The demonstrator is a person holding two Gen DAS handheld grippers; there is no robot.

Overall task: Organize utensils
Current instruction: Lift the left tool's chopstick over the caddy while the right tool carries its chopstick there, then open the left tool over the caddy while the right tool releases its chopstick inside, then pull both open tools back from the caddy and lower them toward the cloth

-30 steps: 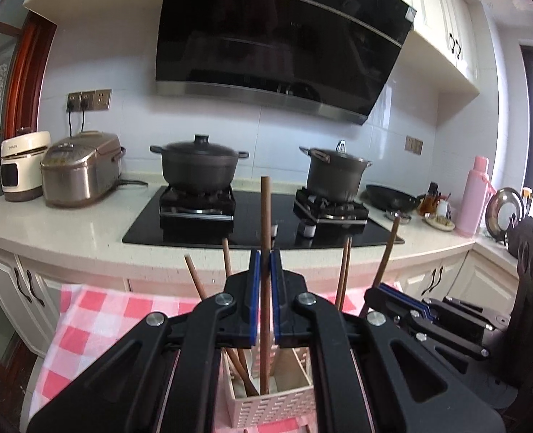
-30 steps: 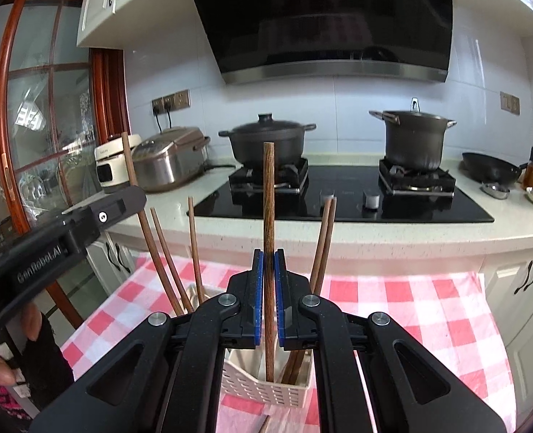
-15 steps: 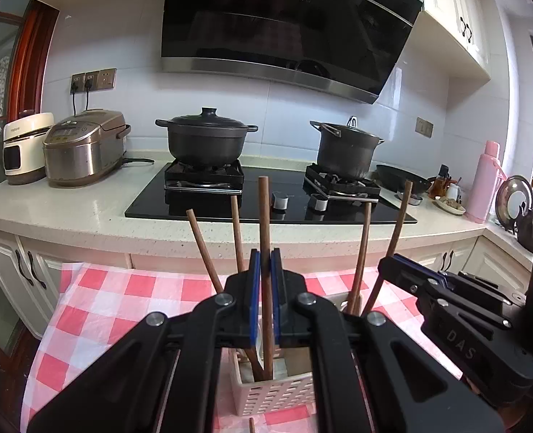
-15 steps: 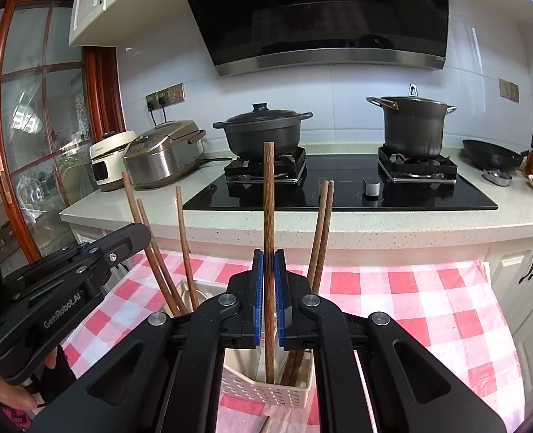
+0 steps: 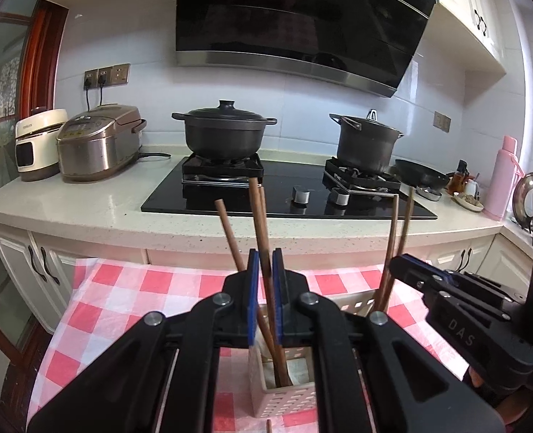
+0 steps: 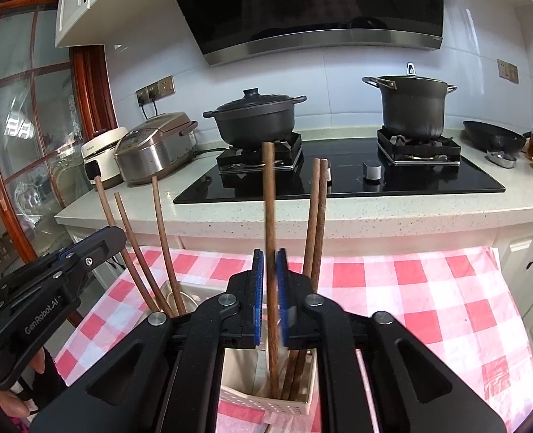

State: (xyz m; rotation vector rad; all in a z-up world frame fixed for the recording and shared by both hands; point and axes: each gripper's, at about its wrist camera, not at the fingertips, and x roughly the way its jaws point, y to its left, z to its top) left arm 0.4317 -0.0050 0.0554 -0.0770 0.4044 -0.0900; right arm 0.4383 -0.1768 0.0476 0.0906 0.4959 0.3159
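Standing almost upright between the blue-padded jaws of each gripper, a wooden chopstick had its lower end already down inside the white slotted holder (image 6: pixel 266 402) on the red-checked bench (image 6: pixel 429 288). The right gripper (image 6: pixel 270 288) showed a thin gap on both sides of its chopstick (image 6: pixel 268 216), suggesting the jaws had let go. The left gripper (image 5: pixel 264 288) also showed a gap around its chopstick (image 5: pixel 261 223), which tilted slightly left, though whether a pad touched it could not be told. Each stick's long axis ran straight up through the jaws, so any withdrawal would likely be upward or backward along it. Other chopsticks (image 6: pixel 315 223) leaned in the holder's compartments. Beyond stood the hob (image 6: pixel 338 176) with two dark pots (image 6: pixel 255 119).
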